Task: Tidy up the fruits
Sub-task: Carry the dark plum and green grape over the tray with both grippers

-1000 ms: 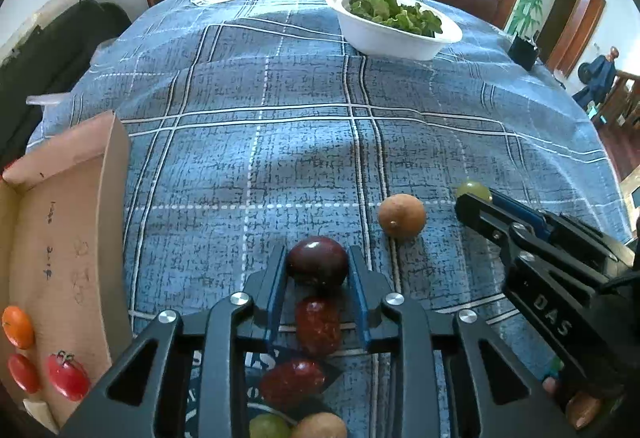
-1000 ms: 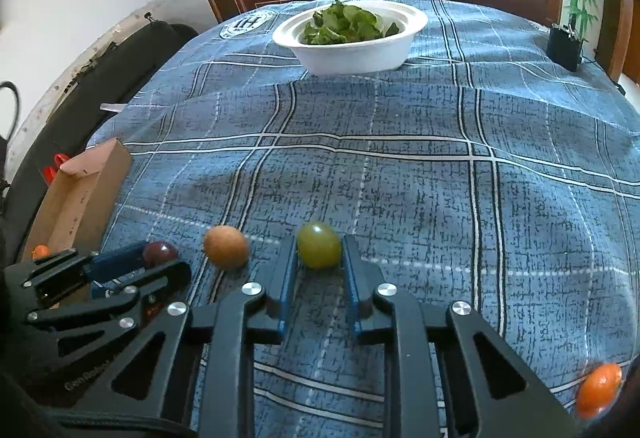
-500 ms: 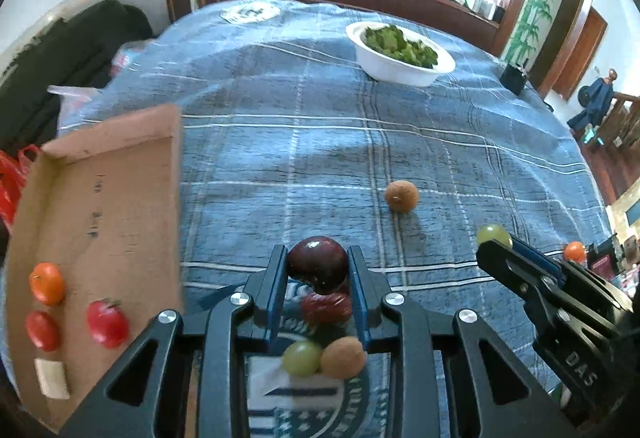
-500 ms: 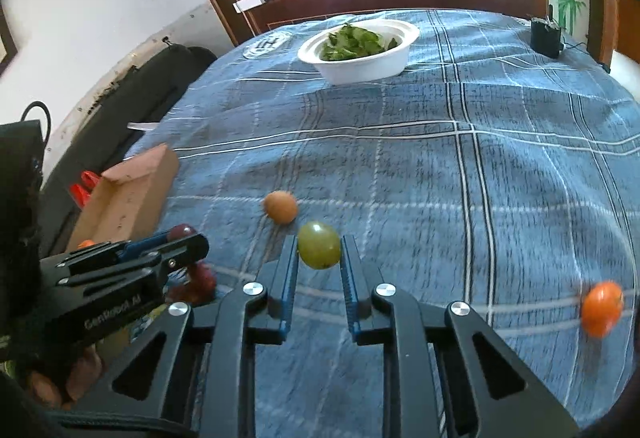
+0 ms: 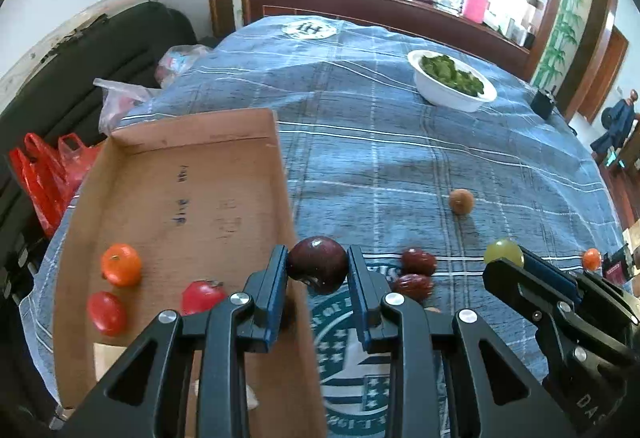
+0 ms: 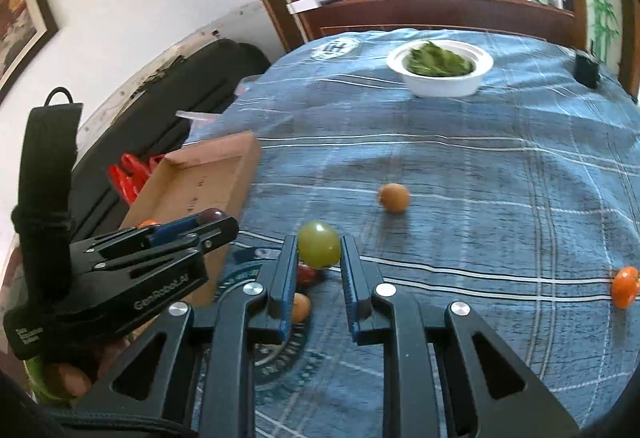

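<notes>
My left gripper (image 5: 318, 268) is shut on a dark purple plum (image 5: 317, 264), held above the right wall of a cardboard tray (image 5: 180, 174). The tray holds an orange fruit (image 5: 121, 264) and two red tomatoes (image 5: 106, 313). My right gripper (image 6: 319, 250) is shut on a green grape (image 6: 319, 244), raised over the blue checked cloth (image 6: 480, 174); it also shows in the left wrist view (image 5: 503, 253). Two red dates (image 5: 418, 262) lie on a round green-and-white emblem (image 5: 352, 354). A brown fruit (image 6: 394, 197) and a small orange fruit (image 6: 625, 286) lie loose on the cloth.
A white bowl of greens (image 5: 454, 86) stands at the far side of the table. A small black box (image 6: 586, 69) sits near the far right edge. Red plastic bags (image 5: 44, 178) and a black bag (image 5: 100, 54) lie left of the table.
Both grippers have risen with their fruit. The left one has moved left, so the plum now hangs over the tray's right wall and more of the tray shows.
</notes>
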A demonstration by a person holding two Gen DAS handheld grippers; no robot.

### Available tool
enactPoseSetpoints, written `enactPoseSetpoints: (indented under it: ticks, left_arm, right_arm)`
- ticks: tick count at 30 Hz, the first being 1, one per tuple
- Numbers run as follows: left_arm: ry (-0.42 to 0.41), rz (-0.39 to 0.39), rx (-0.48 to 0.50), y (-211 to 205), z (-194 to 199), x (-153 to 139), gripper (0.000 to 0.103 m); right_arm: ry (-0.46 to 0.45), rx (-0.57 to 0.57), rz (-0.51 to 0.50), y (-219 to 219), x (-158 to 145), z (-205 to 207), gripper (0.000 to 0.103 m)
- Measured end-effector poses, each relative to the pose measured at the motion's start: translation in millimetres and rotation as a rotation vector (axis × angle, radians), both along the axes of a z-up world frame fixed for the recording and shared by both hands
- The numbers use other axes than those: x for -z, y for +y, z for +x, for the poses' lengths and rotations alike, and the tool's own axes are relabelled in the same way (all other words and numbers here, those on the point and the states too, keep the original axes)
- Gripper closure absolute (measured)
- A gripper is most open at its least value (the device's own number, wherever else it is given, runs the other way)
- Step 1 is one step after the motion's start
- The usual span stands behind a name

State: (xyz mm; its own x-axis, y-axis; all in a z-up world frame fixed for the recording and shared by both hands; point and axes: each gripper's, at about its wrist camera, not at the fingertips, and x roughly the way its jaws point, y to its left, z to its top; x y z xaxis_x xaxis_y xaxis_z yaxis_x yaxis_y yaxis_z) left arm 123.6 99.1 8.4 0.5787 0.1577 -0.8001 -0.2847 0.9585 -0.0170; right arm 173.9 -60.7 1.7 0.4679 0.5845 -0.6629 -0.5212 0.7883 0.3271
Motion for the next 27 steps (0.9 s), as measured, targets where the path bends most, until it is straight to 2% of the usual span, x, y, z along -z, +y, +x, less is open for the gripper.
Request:
enactPoseSetpoints:
  ticks: [27]
  left_arm:
    - [-0.006,-0.018,-0.074,51,-21,0,0.075]
  right_arm:
    - [-0.01,-0.128,-0.042,75,-5,-22,0.08]
